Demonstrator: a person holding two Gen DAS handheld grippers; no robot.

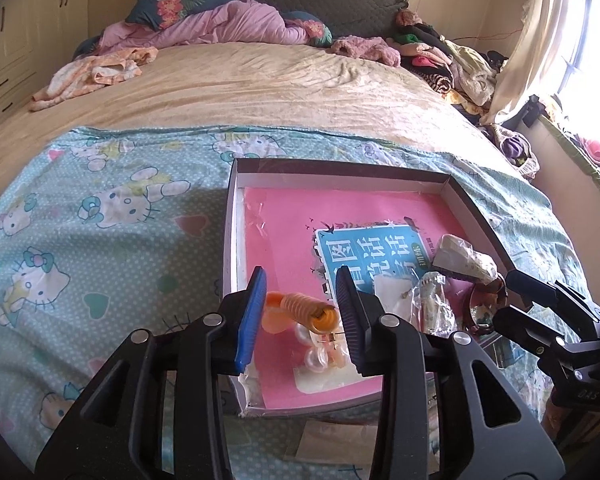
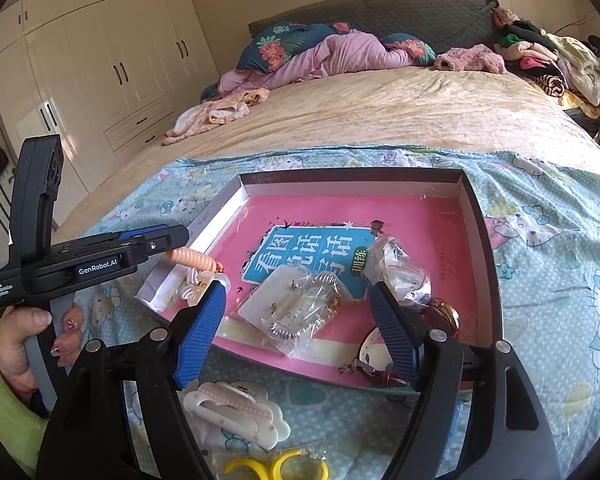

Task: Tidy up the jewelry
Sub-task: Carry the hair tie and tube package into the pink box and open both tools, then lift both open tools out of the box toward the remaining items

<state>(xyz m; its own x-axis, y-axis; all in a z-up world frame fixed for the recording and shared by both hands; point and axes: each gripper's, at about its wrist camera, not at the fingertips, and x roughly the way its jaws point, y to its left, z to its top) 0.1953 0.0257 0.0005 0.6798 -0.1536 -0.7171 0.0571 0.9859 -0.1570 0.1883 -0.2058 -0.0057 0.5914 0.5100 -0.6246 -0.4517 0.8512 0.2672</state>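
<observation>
Jewelry packets (image 2: pixel 300 312) lie in the pink-lined box (image 2: pixel 476 216) on the bed. The left hand-held gripper (image 1: pixel 300 312) stands partly open around an orange coil hair tie (image 1: pixel 306 308) (contact with the pads cannot be told). The right hand-held gripper (image 2: pixel 300 328) hangs wide above the packets, holding nothing.

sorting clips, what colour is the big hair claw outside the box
White with pink trim, best in the right wrist view: hair claw.
</observation>
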